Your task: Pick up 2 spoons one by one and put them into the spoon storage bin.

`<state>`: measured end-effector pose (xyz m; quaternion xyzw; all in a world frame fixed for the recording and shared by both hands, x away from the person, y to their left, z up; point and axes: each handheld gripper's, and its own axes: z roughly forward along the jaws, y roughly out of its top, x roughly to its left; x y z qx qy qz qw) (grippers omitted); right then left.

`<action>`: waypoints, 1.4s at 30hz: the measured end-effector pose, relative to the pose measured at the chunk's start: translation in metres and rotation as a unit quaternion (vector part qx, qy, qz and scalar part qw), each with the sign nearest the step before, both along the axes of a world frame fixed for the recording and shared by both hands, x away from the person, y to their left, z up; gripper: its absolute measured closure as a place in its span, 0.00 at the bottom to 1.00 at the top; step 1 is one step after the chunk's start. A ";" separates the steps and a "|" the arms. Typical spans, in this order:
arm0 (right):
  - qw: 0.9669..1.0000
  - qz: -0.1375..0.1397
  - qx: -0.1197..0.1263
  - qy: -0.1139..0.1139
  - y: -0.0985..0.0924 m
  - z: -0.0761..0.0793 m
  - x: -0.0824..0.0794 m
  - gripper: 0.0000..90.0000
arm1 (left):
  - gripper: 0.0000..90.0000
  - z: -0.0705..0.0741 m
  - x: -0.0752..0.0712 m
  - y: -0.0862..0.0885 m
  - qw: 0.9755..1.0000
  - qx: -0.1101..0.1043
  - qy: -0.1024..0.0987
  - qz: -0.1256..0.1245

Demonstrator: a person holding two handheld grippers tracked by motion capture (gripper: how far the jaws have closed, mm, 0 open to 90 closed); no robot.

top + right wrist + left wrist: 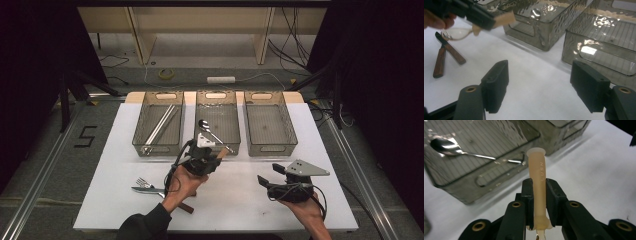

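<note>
Left gripper (539,202) clamps a pale-handled utensil (537,175), its long axis running along the jaws, handle end pointing toward the middle bin (217,100) of three. Right gripper (267,180) hovers with jaws wide and empty. One spoon (212,132) lies in the middle bin. Right gripper view adds two wooden-handled pieces (442,56) crossed on the table (250,200)

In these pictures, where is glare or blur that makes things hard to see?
Left gripper view: the beige handle in the left hand-held gripper is sharp, but glare streaks the middle bin and the spoon. Right gripper view: bright reflections on the bin walls, and the other hand-held gripper is blurred. High view: dark surroundings, evenly lit table.
</note>
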<state>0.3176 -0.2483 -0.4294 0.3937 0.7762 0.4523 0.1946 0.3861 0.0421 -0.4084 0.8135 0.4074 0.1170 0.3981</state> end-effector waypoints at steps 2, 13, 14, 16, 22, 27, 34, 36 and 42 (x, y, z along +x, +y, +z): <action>1.000 0.000 0.001 0.000 0.000 0.000 0.000 0.36 | 0.86 0.005 0.004 0.004 1.000 -0.003 -0.008 0.005; 1.000 0.002 0.003 -0.001 0.000 0.000 0.000 0.35 | 0.86 0.024 0.032 0.025 0.999 -0.023 -0.034 0.034; 1.000 0.002 0.003 -0.001 0.000 0.000 0.000 0.35 | 0.86 0.026 0.034 0.027 0.998 -0.025 -0.037 0.038; 1.000 0.004 0.005 -0.001 0.000 0.000 0.000 0.35 | 0.86 0.030 0.039 0.030 0.998 -0.026 -0.043 0.043; 1.000 0.008 0.008 -0.004 0.001 0.000 -0.001 0.34 | 0.86 0.037 0.056 0.039 0.996 -0.036 -0.053 0.056; 1.000 0.007 0.014 -0.005 0.001 0.000 0.000 0.34 | 0.86 0.042 0.067 0.042 0.995 -0.041 -0.055 0.067; 1.000 0.009 0.015 -0.006 0.001 0.000 0.000 0.34 | 0.86 0.049 0.083 0.040 0.994 -0.042 -0.065 0.078; 1.000 0.009 0.014 -0.006 0.001 0.000 0.000 0.34 | 0.86 0.049 0.088 0.040 0.994 -0.040 -0.067 0.082; 1.000 0.009 0.017 -0.006 0.001 0.000 0.000 0.34 | 0.86 0.050 0.101 0.043 0.992 -0.052 -0.071 0.095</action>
